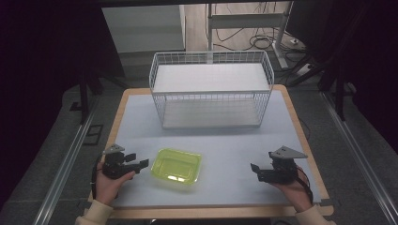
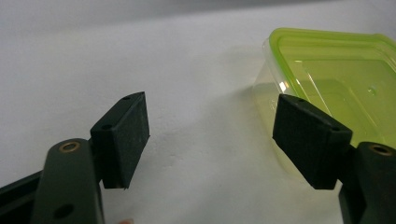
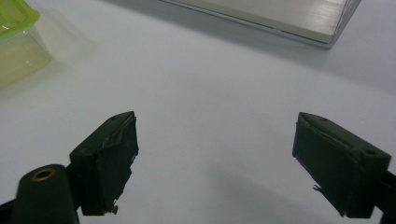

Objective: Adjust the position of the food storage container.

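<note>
From the high view, a green plastic tub (image 1: pixel 177 166) sits on the bench (image 1: pixel 225 140) before a wire basket (image 1: pixel 211 89), just beside the left claw (image 1: pixel 140 164); the right claw (image 1: pixel 256 171) rests well apart. The left gripper view shows that claw wide open, empty, one jaw near the tub's wall; it looks light, thin and slick, best pinched at the rim. In the right gripper view, that claw gapes empty too.

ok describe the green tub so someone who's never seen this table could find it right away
Start at the white wire basket at the table's far side, then come toward the near edge. The tub sits there, just beside the left gripper. It is the one see-through yellow-green thing on the pale tabletop.
</note>
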A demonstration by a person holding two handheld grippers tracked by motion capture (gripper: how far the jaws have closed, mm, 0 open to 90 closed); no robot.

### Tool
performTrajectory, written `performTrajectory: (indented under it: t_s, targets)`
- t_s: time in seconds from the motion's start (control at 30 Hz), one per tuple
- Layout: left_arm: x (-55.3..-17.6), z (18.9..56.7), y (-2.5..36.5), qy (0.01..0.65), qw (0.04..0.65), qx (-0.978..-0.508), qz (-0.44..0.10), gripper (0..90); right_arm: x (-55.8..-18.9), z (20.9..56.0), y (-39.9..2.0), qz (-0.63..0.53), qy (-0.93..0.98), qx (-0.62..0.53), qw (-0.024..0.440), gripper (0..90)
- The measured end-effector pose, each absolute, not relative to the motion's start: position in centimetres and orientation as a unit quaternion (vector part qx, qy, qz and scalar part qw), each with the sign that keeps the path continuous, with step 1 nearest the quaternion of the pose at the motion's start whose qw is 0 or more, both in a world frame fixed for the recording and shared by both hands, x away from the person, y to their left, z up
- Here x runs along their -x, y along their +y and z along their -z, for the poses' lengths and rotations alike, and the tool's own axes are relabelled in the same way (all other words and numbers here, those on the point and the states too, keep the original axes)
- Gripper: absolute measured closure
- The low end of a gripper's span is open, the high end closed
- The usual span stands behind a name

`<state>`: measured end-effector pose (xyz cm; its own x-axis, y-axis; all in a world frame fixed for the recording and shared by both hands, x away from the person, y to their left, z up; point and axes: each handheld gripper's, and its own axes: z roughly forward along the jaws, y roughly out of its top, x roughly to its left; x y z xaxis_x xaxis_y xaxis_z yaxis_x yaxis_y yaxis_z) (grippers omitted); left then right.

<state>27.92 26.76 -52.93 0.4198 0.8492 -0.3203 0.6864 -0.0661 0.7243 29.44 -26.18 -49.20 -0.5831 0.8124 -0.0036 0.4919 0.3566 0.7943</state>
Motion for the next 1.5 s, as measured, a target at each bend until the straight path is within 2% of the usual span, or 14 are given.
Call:
performTrajectory:
  t_s: [0.4,0.53,0.6,0.67,0.8,0.9,1.13,1.5]
  targets:
    - [-27.1,52.8,26.9,0.522,0.434,-0.728,-0.094,26.8,-29.6,48.8,-26.4,-0.395,0.794,-0.413,0.206,18.6]
    - [-27.0,52.3,26.9,0.523,0.440,-0.724,-0.096,30.7,-29.1,48.5,-26.1,-0.396,0.795,-0.408,0.211,19.0]
    - [-27.0,52.1,27.0,0.522,0.442,-0.723,-0.094,35.9,-29.0,48.5,-26.1,-0.395,0.796,-0.407,0.212,19.0]
    - [-27.2,52.1,27.2,0.521,0.445,-0.724,-0.082,45.2,-29.2,48.6,-26.3,-0.395,0.797,-0.405,0.212,19.1]
    - [-27.1,52.2,27.3,0.516,0.448,-0.726,-0.068,73.3,-29.5,48.8,-26.6,-0.394,0.795,-0.410,0.211,19.1]
    - [-27.0,52.0,27.3,0.509,0.443,-0.736,-0.064,87.3,-29.6,48.9,-26.5,-0.392,0.796,-0.410,0.212,19.1]
    - [-26.3,50.9,27.7,0.498,0.443,-0.743,-0.066,90.0,-29.6,48.8,-26.3,-0.391,0.796,-0.409,0.214,19.3]
    - [-27.0,52.4,26.5,0.489,0.421,-0.763,-0.040,89.9,-29.6,48.9,-26.3,-0.386,0.798,-0.410,0.216,19.5]
